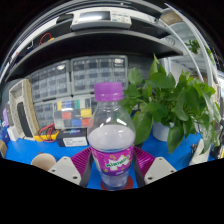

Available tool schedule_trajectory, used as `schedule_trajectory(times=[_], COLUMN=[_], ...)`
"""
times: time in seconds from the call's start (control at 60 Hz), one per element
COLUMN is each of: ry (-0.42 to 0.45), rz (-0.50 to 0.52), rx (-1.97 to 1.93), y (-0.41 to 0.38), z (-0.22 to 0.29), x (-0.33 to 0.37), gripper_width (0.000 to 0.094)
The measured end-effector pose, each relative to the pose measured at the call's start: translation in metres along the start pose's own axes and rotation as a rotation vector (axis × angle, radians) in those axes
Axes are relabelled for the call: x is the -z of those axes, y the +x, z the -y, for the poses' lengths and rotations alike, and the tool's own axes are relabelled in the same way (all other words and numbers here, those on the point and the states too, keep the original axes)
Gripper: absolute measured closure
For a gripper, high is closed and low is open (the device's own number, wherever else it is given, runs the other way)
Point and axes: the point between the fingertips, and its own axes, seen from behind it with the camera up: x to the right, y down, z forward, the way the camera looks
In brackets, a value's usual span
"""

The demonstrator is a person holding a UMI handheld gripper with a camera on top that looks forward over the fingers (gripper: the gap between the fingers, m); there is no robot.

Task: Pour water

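Observation:
A clear plastic water bottle (111, 135) with a purple cap (108, 92) and a purple label stands upright between my fingers. My gripper (112, 166) is shut on the bottle: the pink pads (82, 161) press on its labelled waist at both sides. The bottle's base appears lifted above the blue table (30, 152), though its foot is hidden low between the fingers. No cup or other vessel shows in this view.
A leafy green potted plant (170, 105) stands just right of the bottle. Behind are a colour checker card (72, 112), a tan box (24, 106) at the left, shelves with bins, and small orange items (45, 133) on the table.

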Motion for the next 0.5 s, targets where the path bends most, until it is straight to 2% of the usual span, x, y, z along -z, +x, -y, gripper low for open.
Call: schedule_trajectory(times=[0.167,0.25,0.3,0.5], ry=[-0.037,-0.08,-0.103,-0.082], rz=[-0.024,-0.034,-0.039,-0.063], rx=[0.03,0.023,0.037,0.028], y=[-0.005,-0.011,-0.018,-0.047], z=[-0.022,-0.041,-0.049,-0.04], x=[0.029,0.055,0.075,0.145], gripper_width=[0.0268,0.0171,0.0176,0.0171])
